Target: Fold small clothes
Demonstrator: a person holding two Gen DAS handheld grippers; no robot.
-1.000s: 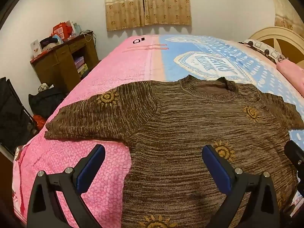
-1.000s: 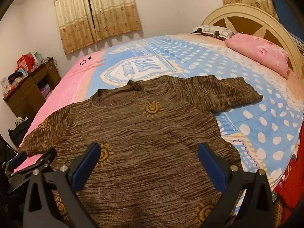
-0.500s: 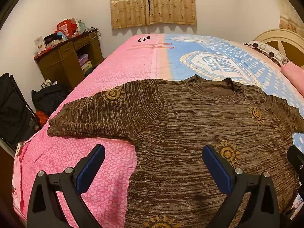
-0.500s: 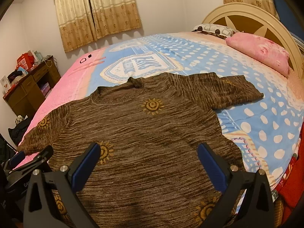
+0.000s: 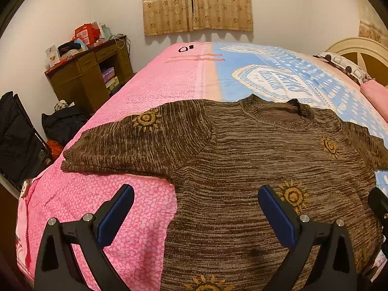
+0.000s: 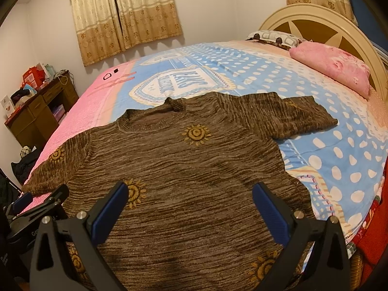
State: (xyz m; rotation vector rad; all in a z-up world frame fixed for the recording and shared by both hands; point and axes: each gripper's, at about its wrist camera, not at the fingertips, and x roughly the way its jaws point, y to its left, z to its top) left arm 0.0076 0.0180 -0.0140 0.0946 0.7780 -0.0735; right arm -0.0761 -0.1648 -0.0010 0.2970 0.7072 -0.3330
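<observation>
Sweater (image 5: 266, 160) lies flat, face up, filling the frame's centre on the bed (image 5: 150, 87), sleeves spread to both edges. Left tongs (image 5: 194, 208) and right tongs (image 6: 188, 202) hover at the bottom, both wide, holding nothing. Risk: loose knit could bunch or drag if one pad snags only the top layer.

Sweaters: one (image 6: 184, 177), brown, spread on my bed (image 6: 334, 150).
Sun motifs on it: seven that I can count; the hem may hide more.
Pillows: two (image 6: 332, 70).
Curtain panels: two (image 5: 196, 2).
Desks: one (image 5: 87, 77).
My grippers: two, left (image 5: 195, 208) and right (image 6: 189, 205).
</observation>
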